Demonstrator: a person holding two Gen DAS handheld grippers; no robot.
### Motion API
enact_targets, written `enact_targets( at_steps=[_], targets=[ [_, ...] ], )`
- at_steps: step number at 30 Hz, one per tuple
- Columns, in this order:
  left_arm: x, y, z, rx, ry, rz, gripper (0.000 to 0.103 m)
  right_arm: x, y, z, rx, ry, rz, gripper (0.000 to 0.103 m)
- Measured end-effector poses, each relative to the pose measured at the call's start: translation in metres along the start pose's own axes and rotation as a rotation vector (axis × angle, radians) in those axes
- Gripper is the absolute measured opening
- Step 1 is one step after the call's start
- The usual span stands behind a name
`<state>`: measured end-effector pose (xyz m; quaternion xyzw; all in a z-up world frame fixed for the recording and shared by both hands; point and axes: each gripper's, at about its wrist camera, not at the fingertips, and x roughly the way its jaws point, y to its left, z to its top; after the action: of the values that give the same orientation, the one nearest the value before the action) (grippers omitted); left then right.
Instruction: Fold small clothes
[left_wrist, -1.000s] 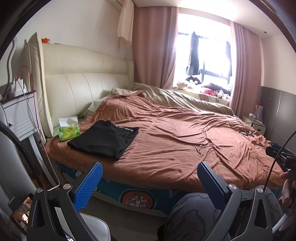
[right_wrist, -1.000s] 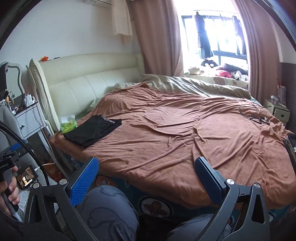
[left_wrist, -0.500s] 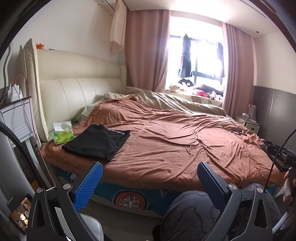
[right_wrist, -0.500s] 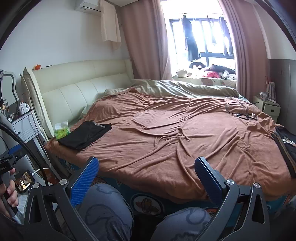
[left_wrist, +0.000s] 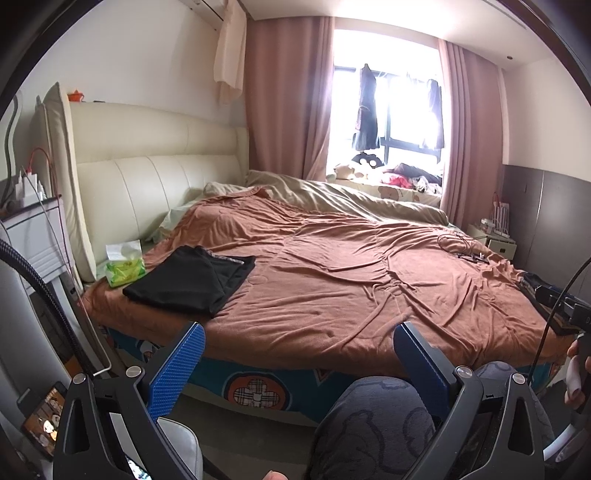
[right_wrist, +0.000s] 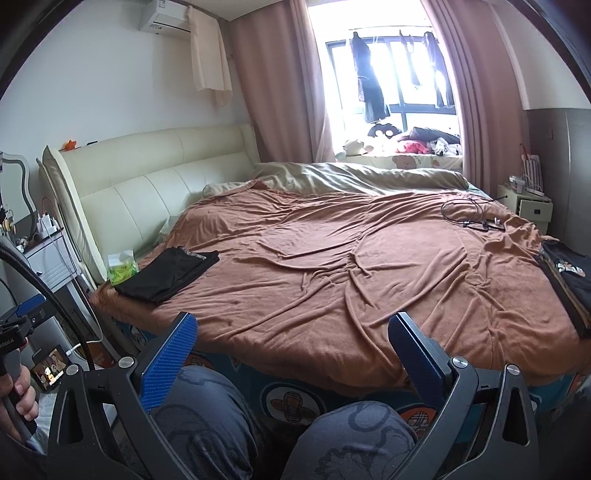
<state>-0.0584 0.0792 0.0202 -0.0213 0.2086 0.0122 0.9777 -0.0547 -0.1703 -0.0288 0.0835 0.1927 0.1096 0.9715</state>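
Left tool (left_wrist: 295, 354) spread wide, nothing between its blue-padded fingers (left_wrist: 177, 365). Right tool (right_wrist: 291, 347) likewise gaping and empty. Both held low, short of the bed's near edge, above a person's knees (right_wrist: 207, 417) in grey patterned trousers. At the far left of the right wrist view, a hand (right_wrist: 14, 398) wrapped round the other tool's handle; beside it a phone (right_wrist: 48, 365) with a lit screen.

Ahead of both tools, a bed (left_wrist: 255, 387) under a rumpled brown blanket (left_wrist: 351, 280). Forward and to the left of the tools, near the bed's left front corner, a folded black garment (left_wrist: 192, 282) lying flat on the blanket. Just left of it, a green tissue pack (left_wrist: 123, 267), touching or nearly so. Forward and far right of the right tool, at the bed's right edge, a second dark garment (right_wrist: 569, 280) with a printed patch, partly cut off by the frame.

Further on, a coiled cable (right_wrist: 469, 214) on the blanket to the right, then a beige duvet (right_wrist: 354, 177) bunched along the far side. Cream padded headboard (left_wrist: 147, 184) off to the left. Beyond, pink curtains (left_wrist: 288, 96) framing a bright window (left_wrist: 402, 107) with dark clothes hanging in it.
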Motion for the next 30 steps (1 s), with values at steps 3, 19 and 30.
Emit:
enact_targets(
  at_steps=[3,19,30],
  targets=[
    [-0.004,-0.001,-0.001,0.0,-0.004,0.009,0.103,0.0,0.001,-0.002,-0.004,0.003,0.002,0.103],
    [-0.011,-0.001,-0.001,-0.01,-0.015,0.001,0.103,-0.006,-0.002,-0.004,-0.004,-0.002,0.002,0.103],
    [-0.011,-0.001,-0.003,-0.021,-0.017,-0.007,0.103,-0.013,-0.004,-0.004,-0.018,-0.009,-0.007,0.103]
  ],
)
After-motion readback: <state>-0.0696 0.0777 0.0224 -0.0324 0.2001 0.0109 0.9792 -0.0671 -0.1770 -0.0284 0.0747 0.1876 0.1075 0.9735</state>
